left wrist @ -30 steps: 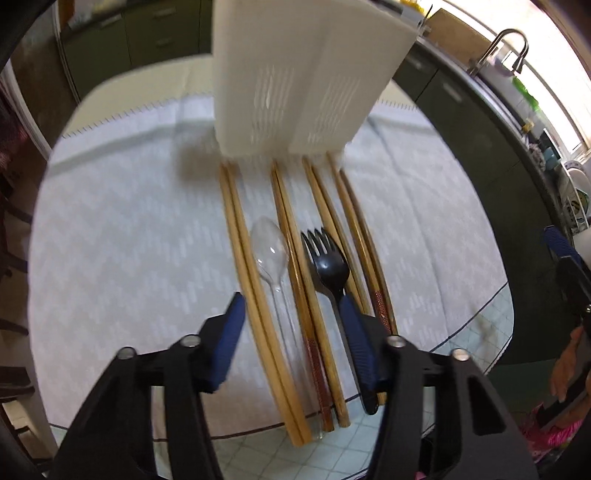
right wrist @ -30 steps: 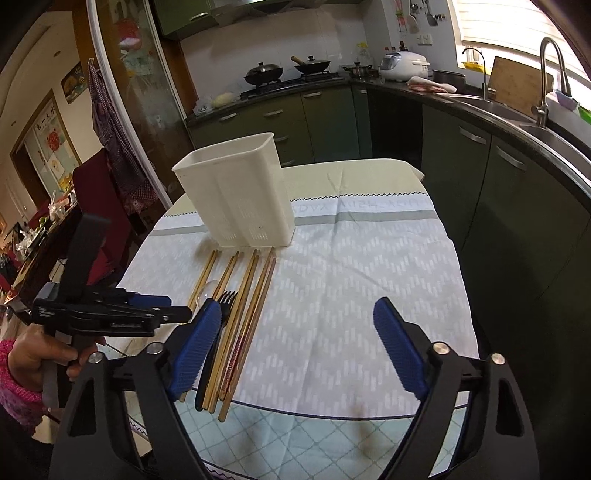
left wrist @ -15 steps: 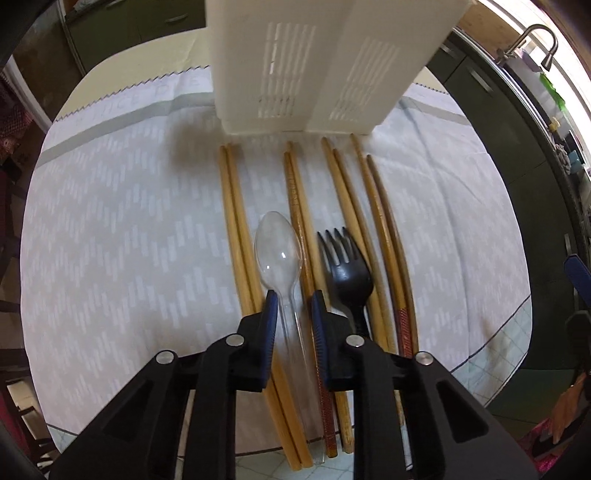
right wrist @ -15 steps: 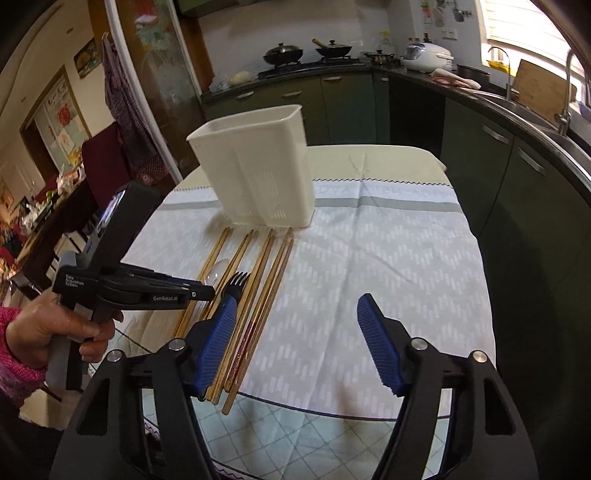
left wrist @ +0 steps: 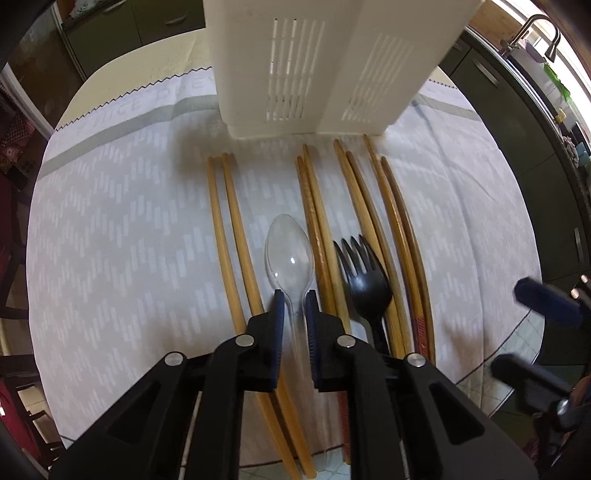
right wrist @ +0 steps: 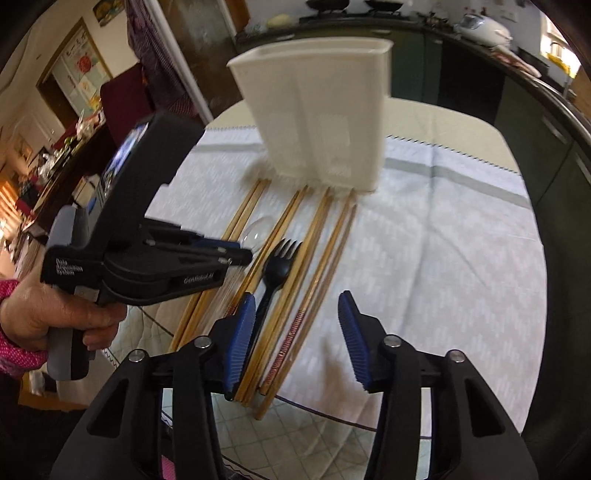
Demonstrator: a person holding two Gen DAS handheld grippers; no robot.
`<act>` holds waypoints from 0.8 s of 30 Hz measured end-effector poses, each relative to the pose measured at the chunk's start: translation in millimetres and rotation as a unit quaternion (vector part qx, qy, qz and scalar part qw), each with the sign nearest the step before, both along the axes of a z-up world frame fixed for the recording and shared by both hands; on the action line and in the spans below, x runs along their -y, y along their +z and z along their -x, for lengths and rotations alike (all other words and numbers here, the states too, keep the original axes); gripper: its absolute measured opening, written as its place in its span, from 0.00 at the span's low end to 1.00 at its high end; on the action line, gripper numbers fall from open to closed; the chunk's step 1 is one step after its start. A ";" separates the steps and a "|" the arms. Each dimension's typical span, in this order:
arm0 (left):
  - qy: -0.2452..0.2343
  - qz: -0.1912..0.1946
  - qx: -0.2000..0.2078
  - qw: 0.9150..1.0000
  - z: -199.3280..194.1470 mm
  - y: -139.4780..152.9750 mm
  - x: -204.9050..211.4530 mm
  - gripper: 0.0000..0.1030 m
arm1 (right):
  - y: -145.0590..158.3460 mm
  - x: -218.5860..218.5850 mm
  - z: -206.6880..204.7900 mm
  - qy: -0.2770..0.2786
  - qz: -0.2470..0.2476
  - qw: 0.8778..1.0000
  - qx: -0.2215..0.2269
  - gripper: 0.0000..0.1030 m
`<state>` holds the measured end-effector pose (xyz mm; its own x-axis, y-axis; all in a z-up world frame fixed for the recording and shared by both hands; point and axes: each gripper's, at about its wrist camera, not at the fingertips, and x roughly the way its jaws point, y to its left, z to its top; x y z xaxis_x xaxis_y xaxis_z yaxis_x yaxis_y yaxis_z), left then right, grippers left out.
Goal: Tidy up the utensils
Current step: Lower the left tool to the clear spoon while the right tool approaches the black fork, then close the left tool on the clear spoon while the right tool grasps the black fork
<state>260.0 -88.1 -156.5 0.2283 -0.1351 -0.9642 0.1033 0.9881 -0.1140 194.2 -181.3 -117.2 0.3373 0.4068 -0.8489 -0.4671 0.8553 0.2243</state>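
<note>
Kitchen counters and dark green cabinets ring a round table covered by a pale patterned tablecloth [left wrist: 122, 229]. At its far side stands a white slotted utensil holder [left wrist: 317, 62], and everything else lies on the near side of it.

Only the left wrist view shows the grip closely: the left gripper [left wrist: 294, 301] has its blue pads closed on the neck of a clear plastic spoon [left wrist: 290, 251], whose bowl points toward the holder. A black plastic fork [left wrist: 365, 280] lies just right of the spoon, with wooden chopsticks [left wrist: 225, 229] in pairs on either side, all running lengthwise toward the holder's base.

Only the right wrist view shows the person's left hand [right wrist: 48, 317] wrapped around that gripper's handle, with a pink sleeve at the wrist, holding the tool roughly level and low over the cloth. It also shows the right gripper [right wrist: 295, 306] with its fingers spread wide and gripping nothing, hovering above the near ends of the fork and the chopsticks nearest it. This view is blurred. A faucet [left wrist: 535, 29] is visible beyond the holder to the right, along the counter.
</note>
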 end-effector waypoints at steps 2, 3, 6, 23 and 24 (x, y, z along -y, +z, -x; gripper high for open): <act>-0.004 -0.001 0.003 1.000 -1.4 0.2 -2.8 0.10 | -2.9 -8.1 0.3 0.016 0.006 1.000 0.001 0.41; -0.006 -0.003 0.006 1.000 -1.3 0.5 -4.2 0.10 | -6.1 -15.4 0.3 0.026 0.013 1.000 0.000 0.38; -0.006 0.004 0.009 1.000 1.5 1.7 -11.6 0.09 | -18.5 -31.5 0.0 0.046 0.030 0.998 -0.007 0.30; -0.011 0.029 0.015 0.999 12.8 12.7 -41.8 0.09 | -60.8 -69.0 -26.0 0.050 0.063 0.995 -0.067 0.15; -0.011 0.030 0.015 0.999 13.2 13.1 -42.6 0.09 | -62.1 -70.4 -29.1 0.046 0.068 0.994 -0.067 0.15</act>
<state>246.8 -45.4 -143.4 0.2535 -0.1983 -0.9468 0.1295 0.9769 -0.1699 223.3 -110.9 -179.3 0.1844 0.3086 -0.9331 -0.5177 0.8375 0.1747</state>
